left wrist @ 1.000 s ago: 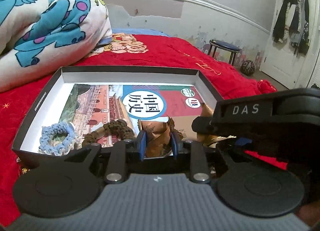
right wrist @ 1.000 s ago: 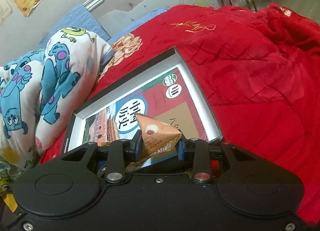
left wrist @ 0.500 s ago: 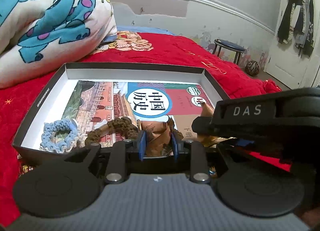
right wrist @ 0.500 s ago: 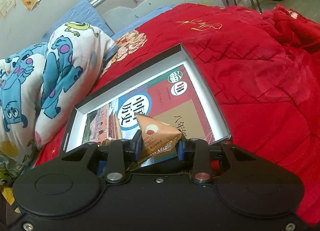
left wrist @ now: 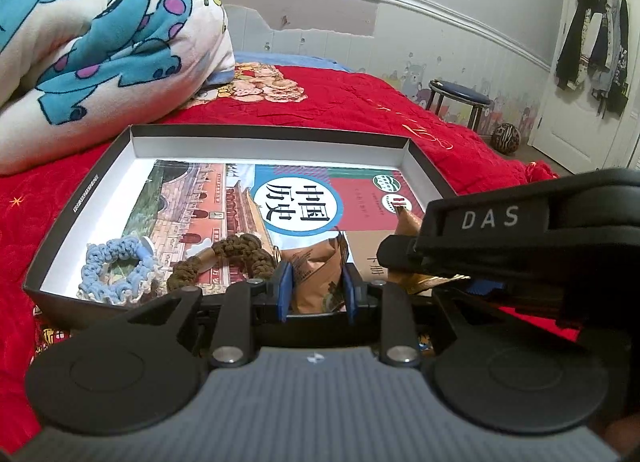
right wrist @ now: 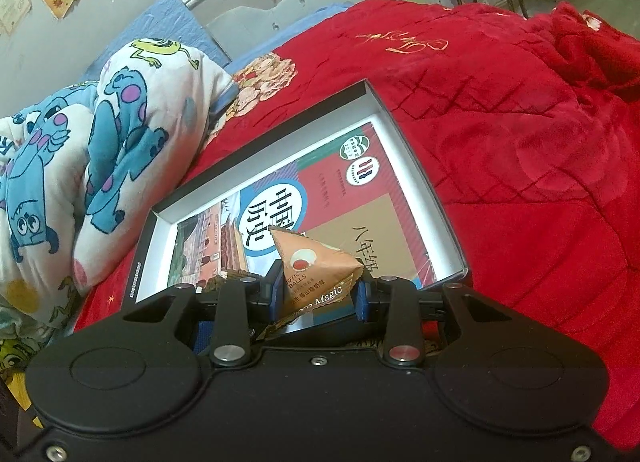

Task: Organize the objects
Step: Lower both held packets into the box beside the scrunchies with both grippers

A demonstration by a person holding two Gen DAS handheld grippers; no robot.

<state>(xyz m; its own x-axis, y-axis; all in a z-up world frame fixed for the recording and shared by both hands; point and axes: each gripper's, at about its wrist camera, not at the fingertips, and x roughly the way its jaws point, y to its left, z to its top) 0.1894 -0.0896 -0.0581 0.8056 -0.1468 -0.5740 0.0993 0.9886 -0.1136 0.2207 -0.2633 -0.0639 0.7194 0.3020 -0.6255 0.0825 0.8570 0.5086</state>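
Observation:
A shallow black box [left wrist: 86,190] [right wrist: 416,166] with a white inside lies on the red bedspread. A history schoolbook [left wrist: 296,198] [right wrist: 332,190] covers its floor. On the book lie a blue crocheted scrunchie [left wrist: 116,270] and a brown braided one [left wrist: 240,258]. My left gripper [left wrist: 316,286] is shut on a brown snack packet [left wrist: 316,278] over the box's near edge. My right gripper [right wrist: 318,290] is shut on an orange pyramid-shaped snack packet [right wrist: 316,266] above the book. The right tool's black body [left wrist: 520,246] crosses the left wrist view at the right.
A rolled monster-print blanket [left wrist: 88,42] [right wrist: 100,138] lies left of the box. Red bedspread [right wrist: 520,142] stretches to the right. A blue stool [left wrist: 460,94] and a ball [left wrist: 506,136] stand by the wall; coats hang on the door [left wrist: 596,46].
Both views have drifted slightly, with the box sitting a little lower and fuller in frame. Both packets stay gripped as before.

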